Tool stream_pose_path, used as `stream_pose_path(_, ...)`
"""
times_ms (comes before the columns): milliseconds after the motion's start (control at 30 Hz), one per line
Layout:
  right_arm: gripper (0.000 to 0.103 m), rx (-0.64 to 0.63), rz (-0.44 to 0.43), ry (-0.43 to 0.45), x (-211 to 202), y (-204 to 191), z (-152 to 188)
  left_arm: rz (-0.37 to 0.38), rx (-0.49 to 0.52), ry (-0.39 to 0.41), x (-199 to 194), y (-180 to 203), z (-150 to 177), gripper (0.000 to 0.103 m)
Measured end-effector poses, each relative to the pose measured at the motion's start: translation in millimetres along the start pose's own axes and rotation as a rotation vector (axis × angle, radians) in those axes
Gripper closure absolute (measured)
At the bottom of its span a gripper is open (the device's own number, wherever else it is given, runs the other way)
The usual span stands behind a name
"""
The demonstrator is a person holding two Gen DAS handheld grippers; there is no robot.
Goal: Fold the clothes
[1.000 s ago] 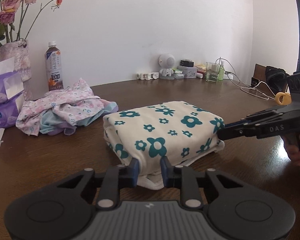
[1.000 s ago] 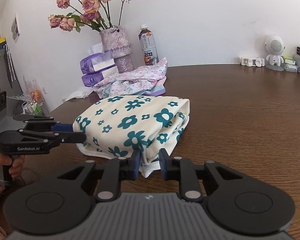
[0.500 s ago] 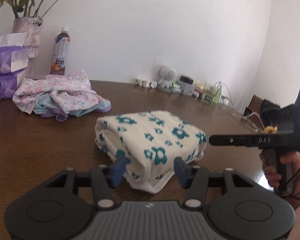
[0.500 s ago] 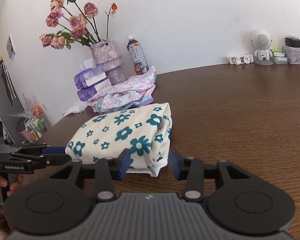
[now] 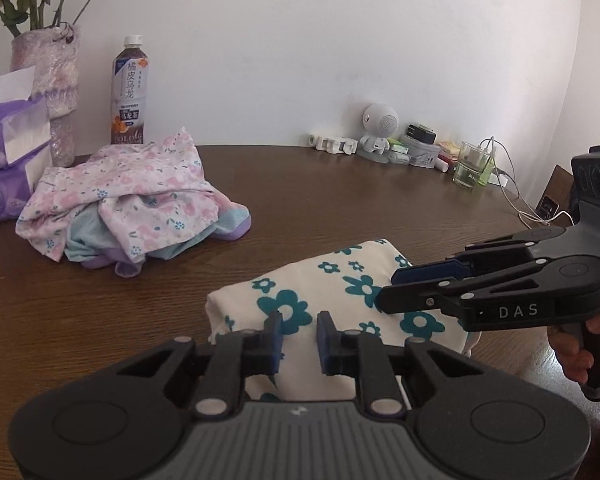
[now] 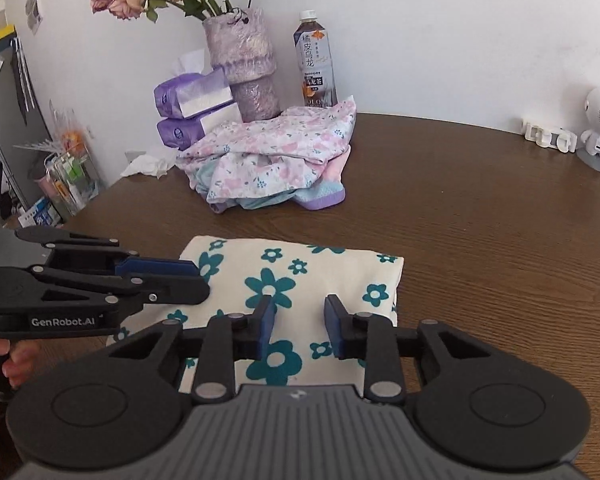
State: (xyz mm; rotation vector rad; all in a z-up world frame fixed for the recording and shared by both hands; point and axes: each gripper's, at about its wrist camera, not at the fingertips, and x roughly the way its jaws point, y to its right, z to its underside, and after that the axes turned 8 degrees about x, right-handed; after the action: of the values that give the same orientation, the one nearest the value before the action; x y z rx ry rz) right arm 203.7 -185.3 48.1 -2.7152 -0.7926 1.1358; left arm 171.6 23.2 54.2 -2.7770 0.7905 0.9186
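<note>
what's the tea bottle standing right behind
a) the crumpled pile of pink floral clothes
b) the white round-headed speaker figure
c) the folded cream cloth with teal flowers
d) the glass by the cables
a: the tea bottle stands against the wall directly behind the crumpled pile of pink floral clothes, beside the vase; the folded cream cloth lies well nearer the camera.

Folded cloth before clothes pile.

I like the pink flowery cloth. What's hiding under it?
Under the pink floral cloth, a light blue garment and a purple one peek out. How far they reach underneath is covered.
</note>
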Motion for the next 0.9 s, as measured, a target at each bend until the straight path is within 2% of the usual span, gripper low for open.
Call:
stream_pose_path(67, 0.074, -0.010, -0.009, 0.019, -4.9, -3.5, -3.9, -0.009, 0.013, 0.011, -2.5, 2.1, -3.2, 0.078)
stream_pose_path(133, 0.074, -0.018, -0.028, 0.033, -5.0, -9.3, -11.0, -0.021, 0.028, 0.008, -1.0, 4.7, -5.5, 0.078)
stream_pose_path(200, 0.074, -0.037, -0.021, -0.005, 6.0, -16.7, -15.5, -0.025, 0.030, -0.028, 8.2, 4.5, -2.4, 0.078)
stream_pose_path(300, 0.074, -0.066, 0.003, -0.041, 17.3, -22.5, -13.5, -0.014, 0.011, -0.005, 3.0, 1.9, -0.3, 0.077)
stream_pose_path(333, 0.074, -0.063, -0.004, -0.032, 13.7, -22.3, -13.6, -0.009, 0.005, 0.016, -2.8, 1.3, -0.6, 0.070)
stream_pose_path(367, 0.072, -0.053, -0.017, -0.017, 8.1, -20.6, -14.0, -0.011, -0.003, 0.037, -8.9, 0.9, -0.6, 0.054)
stream_pose_path(400, 0.070, -0.039, -0.030, 0.000, 1.8, -18.4, -14.2, -0.012, -0.010, 0.057, -15.0, 0.5, -0.7, 0.046)
stream_pose_path(433, 0.063, -0.022, -0.036, 0.021, -5.2, -15.2, -13.8, -0.010, -0.020, 0.077, -21.1, -0.2, -0.2, 0.034)
stream_pose_path(467, 0.049, 0.000, -0.038, 0.045, -12.9, -9.5, -13.2, 0.000, -0.033, 0.094, -27.0, -1.6, 1.3, 0.025)
stream_pose_path(500, 0.040, 0.021, -0.039, 0.069, -20.6, -3.9, -12.6, 0.010, -0.054, 0.107, -32.0, -3.6, 3.2, 0.021)
stream_pose_path(533, 0.024, 0.046, -0.040, 0.089, -27.5, 2.8, -11.6, 0.020, -0.090, 0.112, -35.5, -7.1, 5.8, 0.015)
stream_pose_path(567, 0.014, 0.077, -0.043, 0.101, -32.9, 11.4, -9.7, 0.031, -0.125, 0.117, -38.9, -10.6, 8.4, 0.011)
stream_pose_path(633, 0.003, 0.143, -0.048, 0.103, -39.0, 28.2, -5.1, 0.054, -0.210, 0.111, -42.4, -18.8, 14.4, 0.010)
stream_pose_path(800, 0.001, 0.312, -0.102, 0.046, -29.5, 64.6, 9.6, 0.174, -0.474, 0.051, -27.9, -44.9, 33.5, 0.008)
stream_pose_path(900, 0.001, 0.389, -0.148, 0.024, -20.2, 76.9, 17.4, 0.186, -0.550, 0.025, -18.9, -53.4, 39.9, 0.008)
